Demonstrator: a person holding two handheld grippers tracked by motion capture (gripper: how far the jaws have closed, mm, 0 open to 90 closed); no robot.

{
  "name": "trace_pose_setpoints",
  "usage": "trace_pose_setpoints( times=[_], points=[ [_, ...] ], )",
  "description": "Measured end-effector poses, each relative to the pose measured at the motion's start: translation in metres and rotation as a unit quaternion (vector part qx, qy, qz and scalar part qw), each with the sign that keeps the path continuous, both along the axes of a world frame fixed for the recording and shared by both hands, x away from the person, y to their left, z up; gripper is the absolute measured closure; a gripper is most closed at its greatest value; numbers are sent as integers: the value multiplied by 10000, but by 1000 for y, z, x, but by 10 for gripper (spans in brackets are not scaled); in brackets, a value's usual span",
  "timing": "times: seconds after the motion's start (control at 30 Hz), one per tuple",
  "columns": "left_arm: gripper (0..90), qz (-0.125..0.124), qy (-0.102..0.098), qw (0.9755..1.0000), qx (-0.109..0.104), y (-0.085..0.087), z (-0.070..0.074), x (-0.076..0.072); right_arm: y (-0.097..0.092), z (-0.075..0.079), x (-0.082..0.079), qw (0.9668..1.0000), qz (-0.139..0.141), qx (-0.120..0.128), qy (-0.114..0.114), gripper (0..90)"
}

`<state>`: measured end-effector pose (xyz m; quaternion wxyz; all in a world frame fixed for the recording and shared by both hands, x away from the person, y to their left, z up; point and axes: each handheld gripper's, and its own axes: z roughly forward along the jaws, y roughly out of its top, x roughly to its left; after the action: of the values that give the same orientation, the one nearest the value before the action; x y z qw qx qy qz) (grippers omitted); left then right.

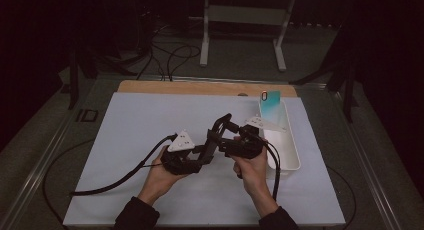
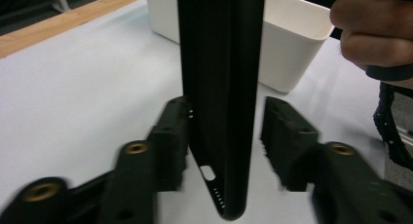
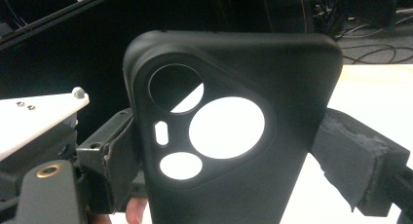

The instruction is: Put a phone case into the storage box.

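While both hands hold their tools just above the near middle of the desk (image 1: 150,120), a black phone case (image 3: 234,131) stands between them. The left gripper (image 1: 212,140) has its fingers (image 2: 170,136) half spread: one side lies against the case's edge and the other stands clear of it, so they do not pinch it. The right gripper (image 1: 227,124) grips the case across its width, with the padded fingers (image 3: 350,158) pressed to both long edges and the camera cut-outs facing its camera. Just beyond the right hand (image 1: 252,165), a white tray (image 1: 290,150) lies along the right edge of the desk. At the tray's far end a teal phone (image 1: 270,104) leans upright. Farther off, a strip of bare wood (image 1: 200,87) marks the desk's far edge.
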<state>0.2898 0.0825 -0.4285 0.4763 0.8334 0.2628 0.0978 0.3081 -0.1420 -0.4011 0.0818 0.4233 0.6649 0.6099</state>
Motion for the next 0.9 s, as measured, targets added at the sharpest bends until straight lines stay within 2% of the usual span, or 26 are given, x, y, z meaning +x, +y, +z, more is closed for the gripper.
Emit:
trace_pose_setpoints(
  times=[0.1,0.2,0.4,0.63,0.9],
  points=[
    [348,155,-144,9997,123,2,1,-1,-1,1,1,10000,20,-27,-14,151],
    [186,379,-217,9990,70,5,1,-2,-2,1,1,10000,56,-31,-12,150],
    [20,643,-191,9977,41,21,-3,-1,-5,3,2,10000,50,-75,-32,149],
    [0,1009,-224,9946,50,39,-10,-2,-7,5,3,9999,1,-93,-40,147],
    [0,1447,-185,9893,36,65,-19,-4,-9,8,5,9998,-51,-152,-90,147]
  ],
)
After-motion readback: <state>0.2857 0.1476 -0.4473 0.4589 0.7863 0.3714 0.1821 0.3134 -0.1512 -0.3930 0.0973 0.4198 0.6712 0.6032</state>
